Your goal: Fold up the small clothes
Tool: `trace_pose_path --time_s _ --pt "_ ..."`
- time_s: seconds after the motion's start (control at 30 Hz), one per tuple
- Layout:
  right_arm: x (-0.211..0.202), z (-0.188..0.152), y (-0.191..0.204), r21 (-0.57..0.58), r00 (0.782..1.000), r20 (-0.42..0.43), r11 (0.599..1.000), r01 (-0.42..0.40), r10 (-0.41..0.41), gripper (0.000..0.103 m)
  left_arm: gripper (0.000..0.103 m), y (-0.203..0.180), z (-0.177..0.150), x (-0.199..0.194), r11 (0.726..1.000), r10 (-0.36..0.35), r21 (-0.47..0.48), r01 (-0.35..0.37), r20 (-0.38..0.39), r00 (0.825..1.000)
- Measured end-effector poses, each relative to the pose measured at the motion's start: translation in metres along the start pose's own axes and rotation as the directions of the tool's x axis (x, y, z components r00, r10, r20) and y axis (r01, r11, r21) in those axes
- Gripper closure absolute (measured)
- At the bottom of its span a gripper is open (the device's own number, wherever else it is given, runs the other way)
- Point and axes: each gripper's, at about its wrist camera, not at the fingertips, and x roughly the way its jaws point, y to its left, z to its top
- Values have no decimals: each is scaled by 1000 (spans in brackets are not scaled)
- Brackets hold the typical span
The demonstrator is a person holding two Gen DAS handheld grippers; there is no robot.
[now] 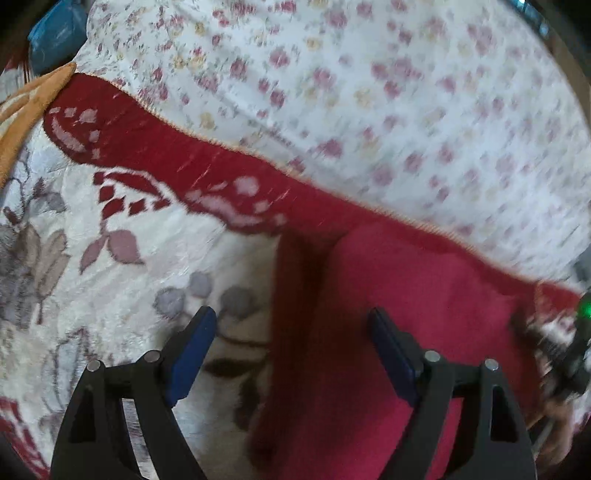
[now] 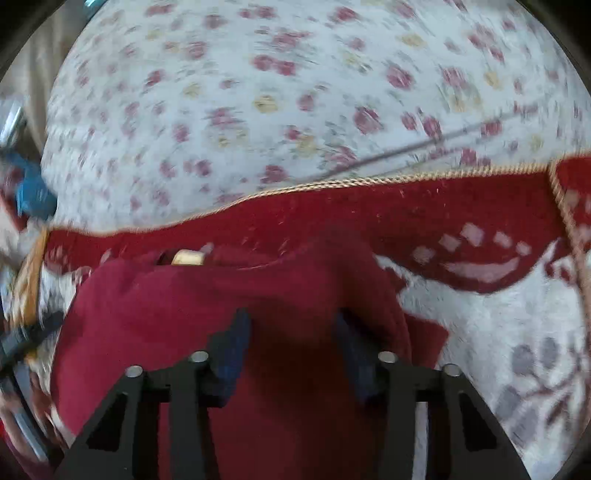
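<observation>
Fabric covers everything in both wrist views. At the far left corner of the left view lies a blue item [image 1: 55,31], blurred and unidentifiable. Beside it an orange-trimmed edge [image 1: 33,96] borders a plush blanket [image 1: 122,266], cream in ground with grey and mauve leaf motifs and a deep red woven border finished in gold cord. Behind the blanket's far edge spreads a white sheet [image 1: 369,92] printed with small pink and yellow flowers, soft with motion blur.

Left gripper [image 1: 293,345] hangs with its blue-padded black fingers spread wide, one pad over the cream blanket, the other over the red garment [image 1: 406,314]. That garment is a matte crimson knit, lying on the blanket near its red border, with a dark vertical fold along its left side.

In the right view the red garment [image 2: 221,302] bunches in rounded folds at the blanket's [image 2: 498,332] left part, a small gold tag [image 2: 188,257] at its far rim. Right gripper [image 2: 291,347] has its fingers parted, both pads sunk into the cloth with a raised fold of it between them; whether they grip it cannot be told.
</observation>
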Motion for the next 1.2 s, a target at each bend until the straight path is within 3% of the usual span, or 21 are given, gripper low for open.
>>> trace_pose_path --time_s 0.07,0.17,0.37,0.47,0.57,0.6,0.7,0.87,0.93,1.03,1.2 --pt "-7 0 2 14 1000 7 1000 -3 2 51 20 6 -1 2 1000 8 -9 -8 -18 1000" --pt "-26 -3 11 17 1000 18 1000 5 -5 39 20 11 -2 -7 1000 20 -22 -20 -10 1000" --pt "-36 6 93 -128 988 -9 980 -155 155 35 20 17 -23 -30 999 9 -33 -10 -38 999" --pt "-11 5 148 -233 982 -59 954 -187 179 35 20 18 -36 -40 999 18 -32 -20 -37 999" --pt "30 -1 194 -324 985 -111 932 -159 130 39 20 23 -49 -40 998 43 -36 -45 -32 999" --pt "46 -3 206 -343 984 -135 927 -155 114 46 20 25 -52 -37 998 40 -37 -42 -42 998" --pt "97 -7 233 -380 985 -169 919 -100 37 47 18 29 -54 -25 999 26 -28 -28 -75 997" --pt "114 4 246 -395 988 -156 917 -60 -3 42 14 37 -48 -18 998 -4 -56 -1 -91 996" --pt "104 13 245 -344 987 -157 935 -87 34 42 14 37 -47 -17 998 -6 -55 1 -90 996" --pt "87 13 254 -345 985 -148 928 -137 90 42 14 36 -47 -17 999 -5 -43 1 -85 996" --pt "104 4 272 -349 976 -201 925 -152 85 41 14 36 -47 -17 999 -9 -47 5 -83 997"
